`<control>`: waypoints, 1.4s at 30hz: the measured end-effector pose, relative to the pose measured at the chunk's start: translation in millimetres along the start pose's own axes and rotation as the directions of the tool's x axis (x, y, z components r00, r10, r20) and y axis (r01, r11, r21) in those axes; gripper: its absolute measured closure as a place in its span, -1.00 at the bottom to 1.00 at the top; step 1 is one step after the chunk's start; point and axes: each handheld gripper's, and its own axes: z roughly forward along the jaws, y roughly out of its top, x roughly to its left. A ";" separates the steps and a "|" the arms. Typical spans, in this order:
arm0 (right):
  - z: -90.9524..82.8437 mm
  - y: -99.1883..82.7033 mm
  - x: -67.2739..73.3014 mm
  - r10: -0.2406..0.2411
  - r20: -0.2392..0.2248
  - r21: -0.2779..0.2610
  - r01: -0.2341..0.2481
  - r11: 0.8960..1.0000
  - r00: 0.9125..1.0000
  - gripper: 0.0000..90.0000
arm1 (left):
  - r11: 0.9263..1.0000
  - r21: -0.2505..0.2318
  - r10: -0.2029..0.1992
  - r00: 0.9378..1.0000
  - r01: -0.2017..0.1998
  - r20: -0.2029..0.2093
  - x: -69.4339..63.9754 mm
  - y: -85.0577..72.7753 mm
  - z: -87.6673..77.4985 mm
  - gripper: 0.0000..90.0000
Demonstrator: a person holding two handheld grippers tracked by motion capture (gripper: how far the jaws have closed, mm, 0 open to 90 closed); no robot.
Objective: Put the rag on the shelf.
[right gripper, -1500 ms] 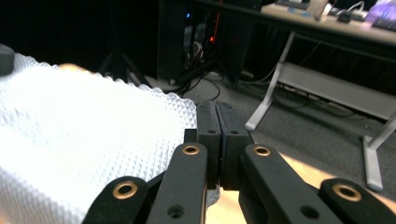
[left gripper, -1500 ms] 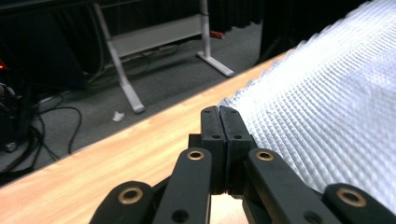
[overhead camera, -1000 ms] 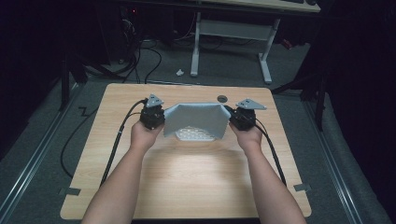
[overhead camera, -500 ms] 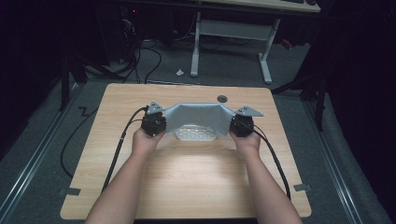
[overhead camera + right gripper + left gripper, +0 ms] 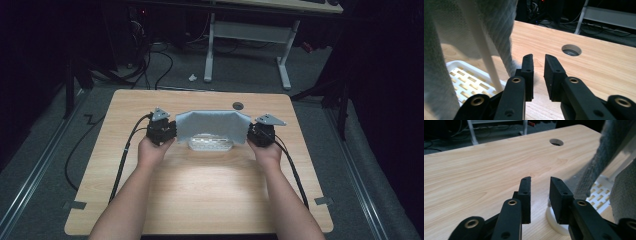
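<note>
High view: both claws, left claw [image 5: 172, 131] and right claw [image 5: 251, 134], have just been opening and now stand apart with nothing between them, letting go of the grey cloth [image 5: 212, 125], draped over the white basket [image 5: 210, 144] near the desk's [image 5: 200, 200] far edge, so the covering looks done.

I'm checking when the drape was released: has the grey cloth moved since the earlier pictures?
Yes. The grey cloth has spread wider and settled lower over the white rack, its top edge nearer the table's round hole. Both hand-held grippers' jaws have just been opening, nothing between them.
</note>
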 end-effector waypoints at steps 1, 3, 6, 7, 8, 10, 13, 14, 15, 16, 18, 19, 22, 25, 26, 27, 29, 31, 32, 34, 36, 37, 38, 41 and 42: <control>-1.3 0.6 -1.3 0.001 0.004 -0.003 -0.001 1.000 1.000 0.74 | 1.000 -0.003 0.002 1.000 -0.002 -0.014 1.2 0.0 -1.7 0.54; -4.1 2.2 -4.4 -0.002 0.008 -0.003 0.002 1.000 1.000 0.74 | 1.000 -0.008 0.007 0.999 -0.007 -0.045 3.8 0.3 -5.7 0.49; -8.6 5.0 -8.5 -0.005 0.021 -0.012 0.006 1.000 1.000 0.74 | 1.000 -0.024 -0.012 0.998 0.011 -0.068 9.6 1.4 -12.5 0.45; -10.2 5.8 -9.9 -0.003 0.027 -0.015 0.003 1.000 1.000 0.74 | 1.000 -0.029 -0.013 0.997 0.011 -0.073 11.7 1.7 -14.8 0.44; -11.9 6.5 -11.3 -0.003 0.033 -0.017 0.003 1.000 0.999 0.74 | 0.999 -0.031 -0.013 0.997 0.011 -0.080 13.6 1.9 -17.1 0.44; -15.0 7.6 -14.4 -0.004 0.039 -0.021 0.005 1.000 0.999 0.74 | 0.999 -0.035 -0.014 0.996 0.011 -0.090 17.9 2.2 -22.0 0.44; -19.8 8.7 -18.7 -0.007 0.055 -0.021 0.008 1.000 0.998 0.74 | 0.999 -0.041 -0.017 0.994 0.013 -0.107 24.7 1.9 -29.8 0.44; -21.3 8.9 -20.1 -0.010 0.061 -0.019 0.011 1.000 0.998 0.74 | 0.999 -0.044 -0.020 0.994 0.015 -0.112 27.0 1.6 -32.4 0.44; -22.8 9.0 -21.3 -0.010 0.065 -0.018 0.011 1.000 0.998 0.74 | 0.999 -0.047 -0.023 0.993 0.018 -0.118 29.3 1.2 -35.0 0.44; -24.1 9.1 -22.9 -0.012 0.069 -0.020 0.014 1.000 0.998 0.74 | 0.999 -0.050 -0.026 0.992 0.020 -0.125 31.6 0.8 -37.5 0.44; -27.3 9.2 -25.3 -0.013 0.075 -0.022 0.014 1.000 0.997 0.74 | 0.998 -0.055 -0.031 0.990 0.024 -0.136 35.9 -0.2 -42.7 0.44; -29.1 9.2 -26.2 -0.010 0.080 -0.022 0.012 1.000 0.997 0.74 | 0.998 -0.059 -0.034 0.989 0.026 -0.141 37.9 -0.8 -45.2 0.44; -33.9 8.7 -29.4 -0.015 0.089 -0.024 0.017 1.000 0.996 0.74 | 0.997 -0.064 -0.046 0.987 0.036 -0.154 43.6 -2.9 -51.5 0.45; -36.5 8.4 -30.8 -0.014 0.093 -0.024 0.017 1.000 0.996 0.74 | 0.997 -0.068 -0.053 0.985 0.043 -0.163 46.1 -4.3 -55.0 0.45; -36.9 8.5 -30.9 -0.015 0.094 -0.024 0.017 1.000 0.995 0.74 | 0.997 -0.069 -0.055 0.985 0.044 -0.164 46.0 -4.5 -55.8 0.45; -37.5 8.7 -30.5 -0.014 0.095 -0.023 0.017 1.000 0.995 0.74 | 0.997 -0.067 -0.050 0.985 0.039 -0.168 45.6 -4.7 -56.5 0.45; -39.0 9.1 -28.8 -0.018 0.095 -0.025 0.020 0.999 0.995 0.74 | 0.997 -0.056 -0.056 0.983 0.047 -0.174 43.4 -5.3 -58.4 0.52; -41.9 9.0 -26.0 -0.023 0.090 -0.024 0.025 0.999 0.996 0.73 | 0.996 -0.068 -0.060 0.984 0.049 -0.170 39.8 -8.4 -62.5 0.52; -43.9 8.0 -23.9 -0.022 0.085 -0.031 0.024 0.999 0.996 0.72 | 0.996 -0.071 -0.059 0.984 0.048 -0.169 37.8 -10.4 -64.6 0.52; -48.4 4.4 -18.8 -0.021 0.086 -0.045 0.025 0.999 0.996 0.69 | 0.996 -0.072 -0.056 0.985 0.044 -0.165 33.5 -14.6 -68.7 0.52; -52.2 2.1 -14.2 -0.031 0.090 -0.034 0.034 0.999 0.995 0.67 | 0.996 -0.078 -0.054 0.986 0.042 -0.158 29.3 -19.4 -73.5 0.51; -54.8 1.2 -12.3 -0.036 0.085 -0.036 0.040 0.999 0.996 0.65 | 0.996 -0.076 -0.053 0.986 0.042 -0.159 27.5 -21.6 -75.7 0.50; -58.2 0.2 -10.6 -0.040 0.088 -0.047 0.044 0.998 0.995 0.64 | 0.996 -0.076 -0.055 0.986 0.044 -0.157 26.0 -23.3 -78.1 0.50; -68.3 -1.3 -6.2 -0.049 0.087 -0.044 0.053 0.998 0.995 0.59 | 0.994 -0.091 -0.070 0.987 0.057 -0.144 20.8 -26.9 -87.2 0.47; -71.9 -1.3 -4.2 -0.060 0.090 -0.038 0.064 0.997 0.994 0.57 | 0.994 -0.091 -0.067 0.988 0.054 -0.140 18.2 -27.9 -90.3 0.46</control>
